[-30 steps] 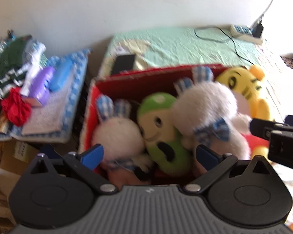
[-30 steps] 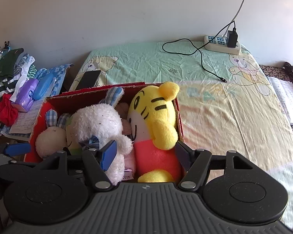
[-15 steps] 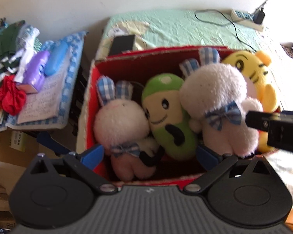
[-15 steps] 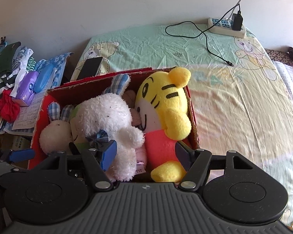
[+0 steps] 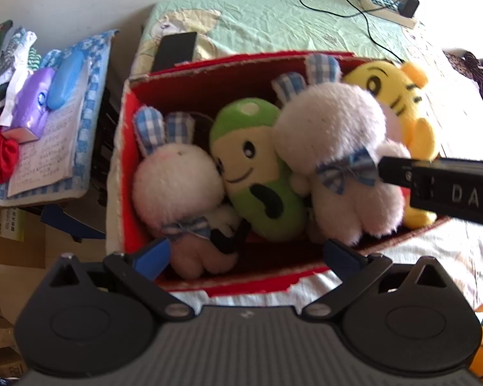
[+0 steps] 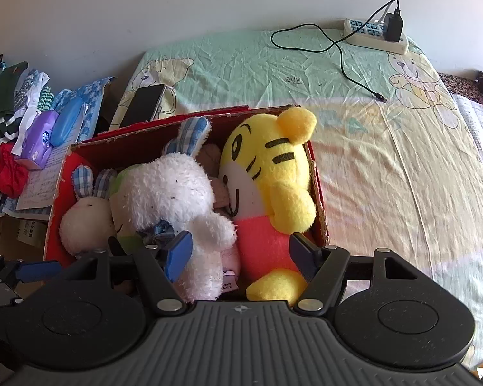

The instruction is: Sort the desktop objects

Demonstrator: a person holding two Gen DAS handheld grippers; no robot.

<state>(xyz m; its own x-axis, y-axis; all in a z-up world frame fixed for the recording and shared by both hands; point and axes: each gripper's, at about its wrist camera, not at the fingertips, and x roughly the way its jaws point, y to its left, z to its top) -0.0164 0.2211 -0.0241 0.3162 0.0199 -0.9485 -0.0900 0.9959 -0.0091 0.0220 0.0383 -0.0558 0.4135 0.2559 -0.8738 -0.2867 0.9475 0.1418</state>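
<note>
In the left wrist view, our left gripper (image 5: 246, 254) hangs spread wide and empty over the red box (image 5: 125, 173) of plush toys. In the right wrist view, our right gripper (image 6: 241, 255) gapes, straddling the yellow tiger (image 6: 267, 180) without gripping.

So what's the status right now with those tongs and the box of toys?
Left tongs open, empty. Right tongs open, straddling the yellow tiger plush. Red cardboard box packed; fluffy white rabbit plush presses against the tiger.
</note>
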